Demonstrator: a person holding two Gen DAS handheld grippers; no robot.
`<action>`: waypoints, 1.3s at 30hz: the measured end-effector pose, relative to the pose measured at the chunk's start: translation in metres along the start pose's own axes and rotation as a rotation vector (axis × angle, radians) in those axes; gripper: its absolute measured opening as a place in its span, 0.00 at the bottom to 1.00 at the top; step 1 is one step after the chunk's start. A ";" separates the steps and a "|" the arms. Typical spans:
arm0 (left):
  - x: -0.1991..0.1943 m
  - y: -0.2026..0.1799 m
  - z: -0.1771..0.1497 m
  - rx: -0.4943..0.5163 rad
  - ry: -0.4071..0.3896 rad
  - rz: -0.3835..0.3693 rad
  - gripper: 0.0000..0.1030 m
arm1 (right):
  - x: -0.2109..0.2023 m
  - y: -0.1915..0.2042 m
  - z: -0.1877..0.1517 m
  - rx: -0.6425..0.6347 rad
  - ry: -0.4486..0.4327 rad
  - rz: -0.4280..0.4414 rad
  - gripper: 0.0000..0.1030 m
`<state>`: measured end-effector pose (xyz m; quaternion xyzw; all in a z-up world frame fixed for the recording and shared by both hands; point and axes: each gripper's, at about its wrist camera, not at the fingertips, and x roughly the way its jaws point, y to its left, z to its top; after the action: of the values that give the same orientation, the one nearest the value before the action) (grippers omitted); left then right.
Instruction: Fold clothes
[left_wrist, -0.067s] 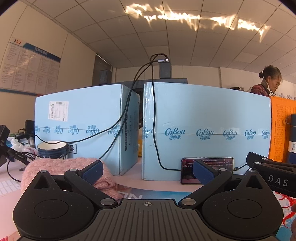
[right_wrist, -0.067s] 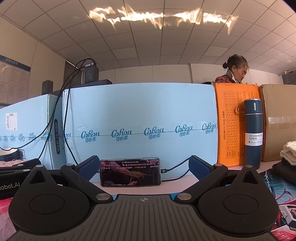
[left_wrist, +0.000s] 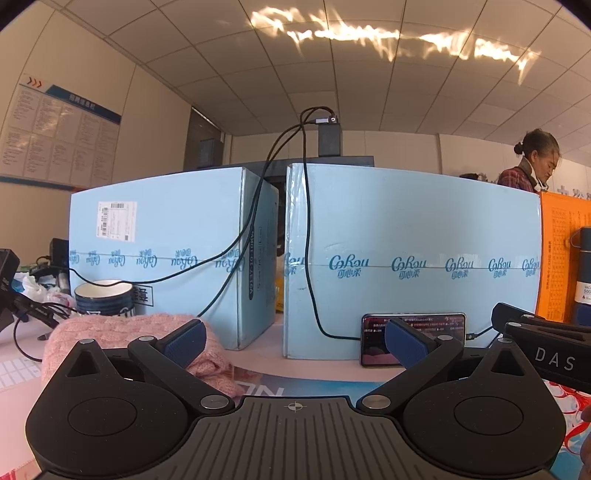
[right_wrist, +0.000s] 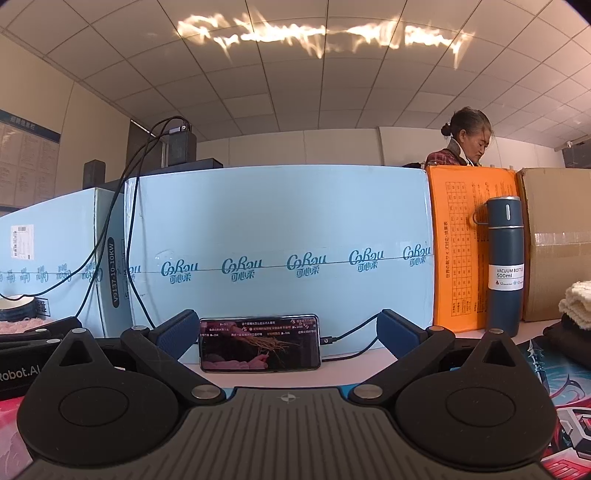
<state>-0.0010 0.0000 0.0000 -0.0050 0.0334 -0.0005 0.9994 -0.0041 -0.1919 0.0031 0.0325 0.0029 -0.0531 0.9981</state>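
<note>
Both tongs, left (left_wrist: 293, 341) and right (right_wrist: 286, 332), are spread and hold nothing; the pink knitted garment (left_wrist: 122, 334) lies left of the phone (left_wrist: 413, 338), so pinch its edge squarely.

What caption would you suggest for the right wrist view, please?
Open right gripper faces a charging phone propped against a pale blue box, vacuum bottle at right.

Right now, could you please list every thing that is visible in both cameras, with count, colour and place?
pink knit garment: 1, pink, left, before the boxes
cream knit: 1, cream, right edge, on a dark garment
blue cartons: 2, light blue, back
orange carton: 1, right
brown carton: 1, far right
phone: 1, black, leaning on carton
vacuum bottle: 1, dark blue, right
bowl: 1, dark blue, left
person: 1, behind cartons
left tongs: open
right tongs: open
</note>
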 end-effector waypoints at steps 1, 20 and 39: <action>0.000 0.000 0.000 -0.002 -0.002 -0.001 1.00 | -0.001 -0.001 0.000 0.001 0.000 -0.001 1.00; -0.005 0.002 -0.002 -0.027 -0.035 -0.006 1.00 | -0.007 0.005 -0.001 -0.024 0.002 -0.011 1.00; -0.007 0.004 -0.003 -0.033 -0.037 0.000 1.00 | -0.011 0.006 -0.001 -0.037 0.009 -0.012 1.00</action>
<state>-0.0079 0.0035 -0.0022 -0.0217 0.0149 -0.0001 0.9997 -0.0141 -0.1846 0.0021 0.0144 0.0087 -0.0589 0.9981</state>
